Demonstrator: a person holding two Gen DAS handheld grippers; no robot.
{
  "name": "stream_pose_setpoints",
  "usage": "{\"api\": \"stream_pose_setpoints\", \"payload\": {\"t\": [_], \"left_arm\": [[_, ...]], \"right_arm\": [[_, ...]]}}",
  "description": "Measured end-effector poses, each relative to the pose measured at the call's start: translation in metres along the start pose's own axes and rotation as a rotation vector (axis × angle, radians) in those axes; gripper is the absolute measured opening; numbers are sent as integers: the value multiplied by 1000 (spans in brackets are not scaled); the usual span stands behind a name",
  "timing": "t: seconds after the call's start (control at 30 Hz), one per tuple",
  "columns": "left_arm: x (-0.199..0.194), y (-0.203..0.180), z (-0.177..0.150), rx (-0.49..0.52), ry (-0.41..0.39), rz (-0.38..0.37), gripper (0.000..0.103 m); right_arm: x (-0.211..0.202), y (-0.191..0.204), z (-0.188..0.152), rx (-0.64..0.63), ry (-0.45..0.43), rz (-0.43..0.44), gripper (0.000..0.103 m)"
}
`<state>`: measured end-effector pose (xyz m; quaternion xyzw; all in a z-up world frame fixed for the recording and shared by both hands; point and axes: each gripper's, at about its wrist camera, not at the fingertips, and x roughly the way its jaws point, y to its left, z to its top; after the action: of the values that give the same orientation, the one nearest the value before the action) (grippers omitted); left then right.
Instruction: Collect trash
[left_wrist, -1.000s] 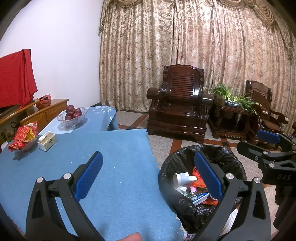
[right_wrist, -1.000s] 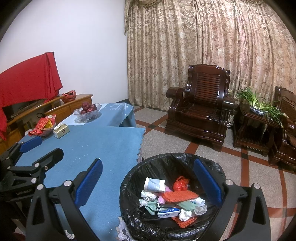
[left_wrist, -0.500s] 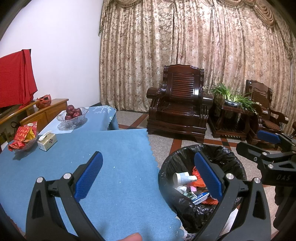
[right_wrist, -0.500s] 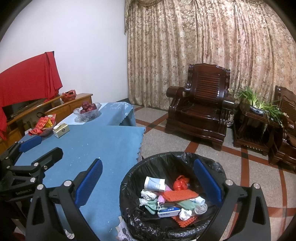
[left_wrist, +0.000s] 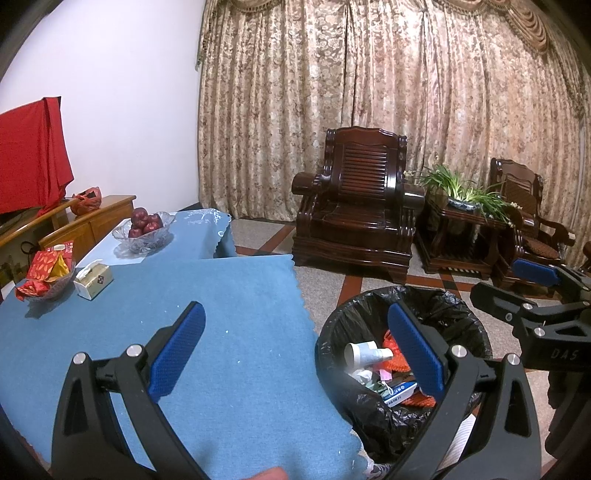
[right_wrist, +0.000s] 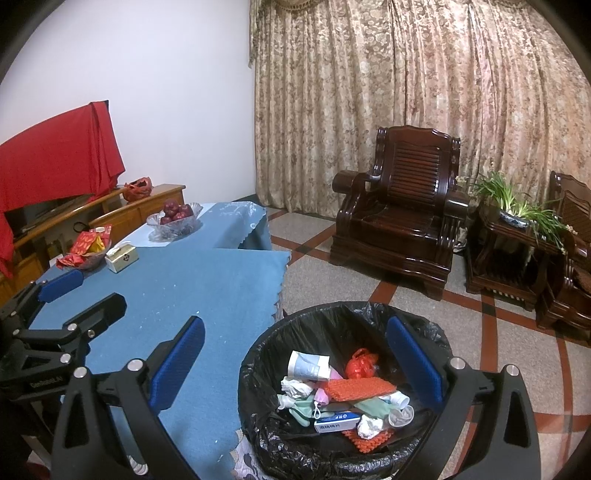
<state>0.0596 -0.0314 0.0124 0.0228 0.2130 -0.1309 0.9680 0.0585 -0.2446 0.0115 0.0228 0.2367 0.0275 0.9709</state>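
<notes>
Left gripper is hanging spread wide, gripping nothing, over the blue tablecloth edge. Right gripper is also gaping empty above the black-lined bin, which is sitting beside the table, holding the trash.

both grippers wide open, empty

"DAS" stands in raised letters on the right gripper; "GenRobot.AI" on the left gripper; the white-and-blue box in the bin bears Chinese print, too small to read
</notes>
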Motion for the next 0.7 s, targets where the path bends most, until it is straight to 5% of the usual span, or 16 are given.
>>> {"api": "stream_pose_setpoints", "payload": {"t": [0.7], "left_arm": [[-1,2,-1,-3,4,0,96]], "right_arm": [[4,1,-7,-1,6,3,97]]}}
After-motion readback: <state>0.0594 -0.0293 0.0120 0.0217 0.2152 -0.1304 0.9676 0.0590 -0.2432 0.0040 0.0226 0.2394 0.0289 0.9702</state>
